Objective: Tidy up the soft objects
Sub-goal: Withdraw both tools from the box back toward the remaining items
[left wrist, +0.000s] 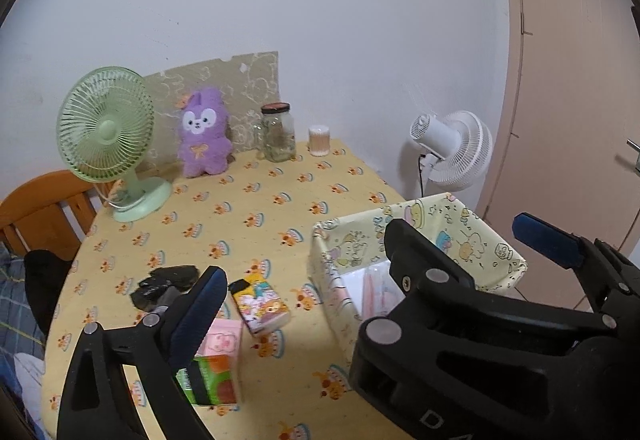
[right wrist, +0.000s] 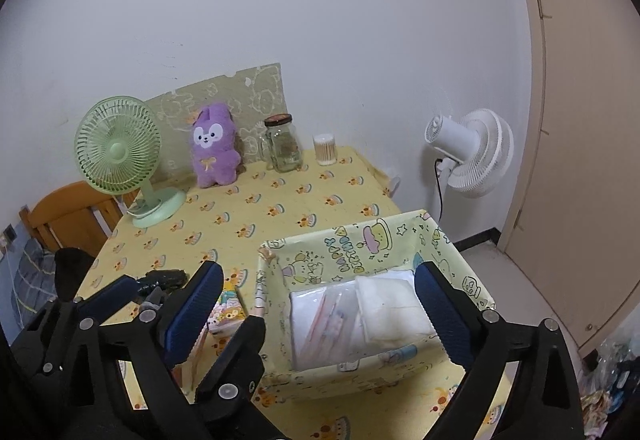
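- The left claw [left wrist: 372, 272] is spread wide at the bottom of its view, nothing between its blue pads.
- The right claw [right wrist: 320, 308] is also spread, straddling the patterned fabric box [right wrist: 340, 240] at lower centre of the bench [right wrist: 280, 199].
- White soft packets [right wrist: 360, 316] lie inside the box.
- Small tissue packs [left wrist: 260, 302] lie on the bench left of the box.

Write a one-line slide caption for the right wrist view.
Open right gripper above a cartoon-print fabric box holding white soft packs, on a yellow patterned tablecloth.
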Demonstrator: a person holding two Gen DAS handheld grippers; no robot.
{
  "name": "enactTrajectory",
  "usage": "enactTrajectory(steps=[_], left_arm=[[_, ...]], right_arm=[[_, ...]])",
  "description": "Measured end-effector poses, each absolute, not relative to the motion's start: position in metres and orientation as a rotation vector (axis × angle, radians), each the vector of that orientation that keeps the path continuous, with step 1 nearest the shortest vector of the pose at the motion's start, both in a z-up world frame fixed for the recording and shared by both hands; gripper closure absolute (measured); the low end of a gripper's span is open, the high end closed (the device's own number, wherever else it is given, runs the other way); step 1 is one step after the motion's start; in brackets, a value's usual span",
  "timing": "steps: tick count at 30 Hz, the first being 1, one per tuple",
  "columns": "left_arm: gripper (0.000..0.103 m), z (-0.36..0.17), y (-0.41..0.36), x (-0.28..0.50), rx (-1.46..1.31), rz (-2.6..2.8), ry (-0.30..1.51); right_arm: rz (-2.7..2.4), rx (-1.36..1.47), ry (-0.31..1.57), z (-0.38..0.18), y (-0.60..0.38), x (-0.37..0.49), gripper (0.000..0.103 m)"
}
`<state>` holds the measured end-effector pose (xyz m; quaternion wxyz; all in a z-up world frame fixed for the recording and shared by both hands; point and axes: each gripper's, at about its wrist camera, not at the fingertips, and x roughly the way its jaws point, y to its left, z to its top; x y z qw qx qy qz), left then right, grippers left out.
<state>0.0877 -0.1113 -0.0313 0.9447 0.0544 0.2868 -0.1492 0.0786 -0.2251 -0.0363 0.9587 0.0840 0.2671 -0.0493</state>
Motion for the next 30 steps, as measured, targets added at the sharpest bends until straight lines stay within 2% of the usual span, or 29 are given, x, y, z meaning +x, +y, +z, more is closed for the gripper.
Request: enactTrajectory(steps=[5,17,30], left_arm=[[0.003,-0.029,-0.097,0.081,0.106,-0.284,0.568],[0.002,-0.033,-0.066,0.070,0.081,-0.246,0.554],[0.002,-0.053,-0.041,0.068,0.067,-0.211,0.589]], right_arm=[[-0.096,0.144,0.526,-0.033,-0.210,0.073,0.000],[-0.063,0.085,0.502,-0.029,-0.177,0.067,0.000],[-0.048,0.088,0.537,-0.050,-0.151,0.068,0.000]])
